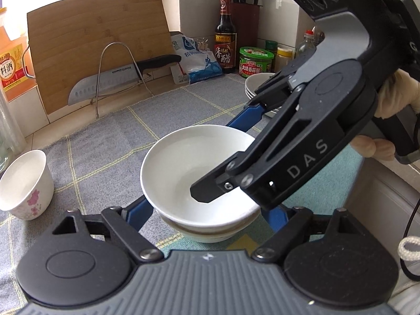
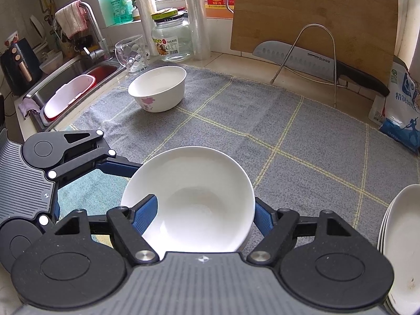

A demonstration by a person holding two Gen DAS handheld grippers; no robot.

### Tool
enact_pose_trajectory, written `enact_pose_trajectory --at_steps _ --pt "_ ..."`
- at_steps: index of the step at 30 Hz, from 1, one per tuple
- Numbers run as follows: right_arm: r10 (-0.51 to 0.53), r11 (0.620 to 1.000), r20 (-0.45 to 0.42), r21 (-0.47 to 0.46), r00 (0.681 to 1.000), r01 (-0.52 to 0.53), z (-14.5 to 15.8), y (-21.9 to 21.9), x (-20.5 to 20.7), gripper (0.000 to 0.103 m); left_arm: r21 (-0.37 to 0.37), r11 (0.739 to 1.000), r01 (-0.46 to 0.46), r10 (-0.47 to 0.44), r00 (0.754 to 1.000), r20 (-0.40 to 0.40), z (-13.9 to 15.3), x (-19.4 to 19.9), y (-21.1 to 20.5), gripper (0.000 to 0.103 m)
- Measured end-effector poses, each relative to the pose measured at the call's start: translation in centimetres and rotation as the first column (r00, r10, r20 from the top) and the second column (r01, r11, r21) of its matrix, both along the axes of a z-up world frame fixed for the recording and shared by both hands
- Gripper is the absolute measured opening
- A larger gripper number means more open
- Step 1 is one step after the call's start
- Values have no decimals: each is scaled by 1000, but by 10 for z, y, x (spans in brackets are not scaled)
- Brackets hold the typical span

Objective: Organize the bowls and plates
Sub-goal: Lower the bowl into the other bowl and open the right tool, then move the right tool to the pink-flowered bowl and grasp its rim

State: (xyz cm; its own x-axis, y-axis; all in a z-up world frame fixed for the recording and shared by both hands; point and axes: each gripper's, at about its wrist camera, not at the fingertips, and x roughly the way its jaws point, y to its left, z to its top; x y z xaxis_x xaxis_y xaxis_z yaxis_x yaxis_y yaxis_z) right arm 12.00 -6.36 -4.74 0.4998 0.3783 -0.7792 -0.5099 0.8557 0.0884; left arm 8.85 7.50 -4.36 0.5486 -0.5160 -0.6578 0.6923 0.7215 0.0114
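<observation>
Two plain white bowls sit nested on the grey checked cloth (image 1: 105, 136). My right gripper (image 1: 216, 157) (image 2: 204, 207) is shut on the top bowl (image 1: 183, 162) (image 2: 199, 183), one finger over its inside and the other against its outer rim. My left gripper (image 1: 207, 210) straddles the lower bowl (image 1: 210, 232); its blue fingers (image 1: 139, 212) close against both sides, with the tips hidden under the rims. A flowered white bowl (image 1: 23, 181) (image 2: 160, 86) stands apart to the left. A stack of white plates (image 1: 256, 84) (image 2: 401, 236) sits on the right.
At the back, a bamboo cutting board (image 1: 94, 39) leans on the wall behind a knife (image 1: 110, 78) in a wire rack. A salt bag (image 1: 197, 60), vinegar bottle (image 1: 225, 36) and jars stand beside it. A sink (image 2: 76, 78), glass mug (image 2: 132, 55) and glass jar (image 2: 170, 39) are far left. A gloved hand (image 1: 396, 92) holds the right gripper.
</observation>
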Motion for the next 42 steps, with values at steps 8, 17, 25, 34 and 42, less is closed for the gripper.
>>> enact_pose_trajectory --at_steps 8,17,25,34,42 --pt "7 1000 4 -15 1000 -7 -2 3 -1 84 -4 1000 -1 1 1000 -19 -3 4 -1 88" --pt "8 1000 31 -1 999 -8 -1 4 -5 103 -32 999 15 -16 1000 -25 -3 5 4 93" --pt "12 1000 53 -18 999 -11 5 8 -7 103 -24 999 25 -25 999 -20 2 -2 17 94" --pt "59 998 87 -31 994 -56 15 26 -3 103 -33 999 -35 35 999 7 15 -3 50 94" --pt "139 989 120 -58 983 -133 26 54 10 103 -21 984 -175 175 984 28 13 8 86 96"
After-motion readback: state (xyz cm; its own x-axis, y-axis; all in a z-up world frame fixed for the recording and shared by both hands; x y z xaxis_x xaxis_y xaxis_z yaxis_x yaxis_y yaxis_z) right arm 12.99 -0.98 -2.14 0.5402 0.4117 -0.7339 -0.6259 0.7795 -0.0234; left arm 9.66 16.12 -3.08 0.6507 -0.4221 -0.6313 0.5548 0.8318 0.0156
